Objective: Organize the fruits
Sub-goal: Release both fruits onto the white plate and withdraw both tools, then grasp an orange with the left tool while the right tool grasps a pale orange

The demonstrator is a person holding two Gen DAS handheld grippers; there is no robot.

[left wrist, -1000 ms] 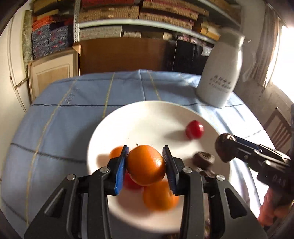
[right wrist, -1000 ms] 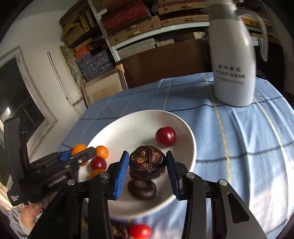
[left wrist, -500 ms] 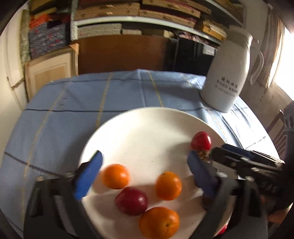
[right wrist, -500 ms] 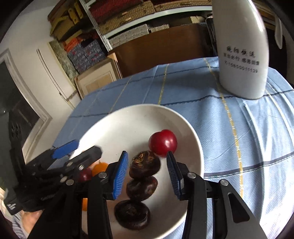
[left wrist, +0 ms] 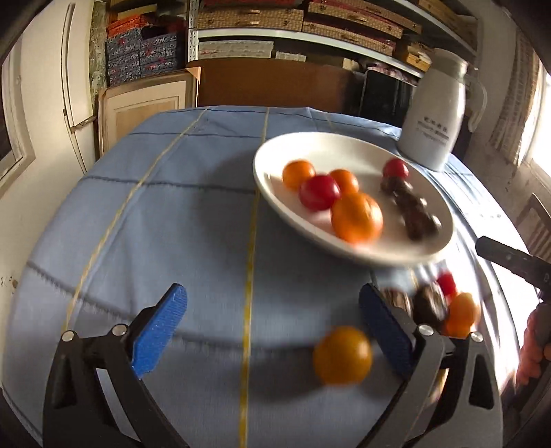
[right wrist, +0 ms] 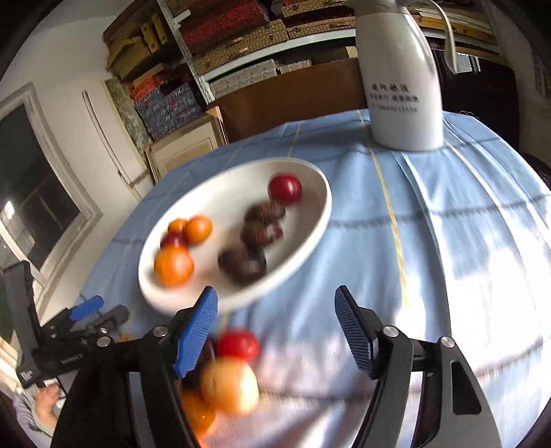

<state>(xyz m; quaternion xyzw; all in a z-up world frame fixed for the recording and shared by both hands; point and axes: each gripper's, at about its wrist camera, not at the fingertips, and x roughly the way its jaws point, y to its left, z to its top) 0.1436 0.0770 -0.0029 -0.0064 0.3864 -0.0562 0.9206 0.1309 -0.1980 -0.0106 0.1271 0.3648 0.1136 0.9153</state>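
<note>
My left jaws stand wide, opening, empty. An orange sits on the desk just inside their right pad: round, firm, apt to roll, so I'd grip its middle. Right jaws are opening, empty. Only their view shows a tomato by the left pad; the plate lies beyond.

Daylight enters from the right edge in the left wrist view; the window there is blown out. Bright patches wash out the blue tablecloth at right in the right wrist view. Motion blur smears the plate rim and the fruit on it; the loose fruit at lower centre is softest. Blue pads stay sharp. Shelves bow at the top; corners vignette to black. The wall at left is dimmer.
</note>
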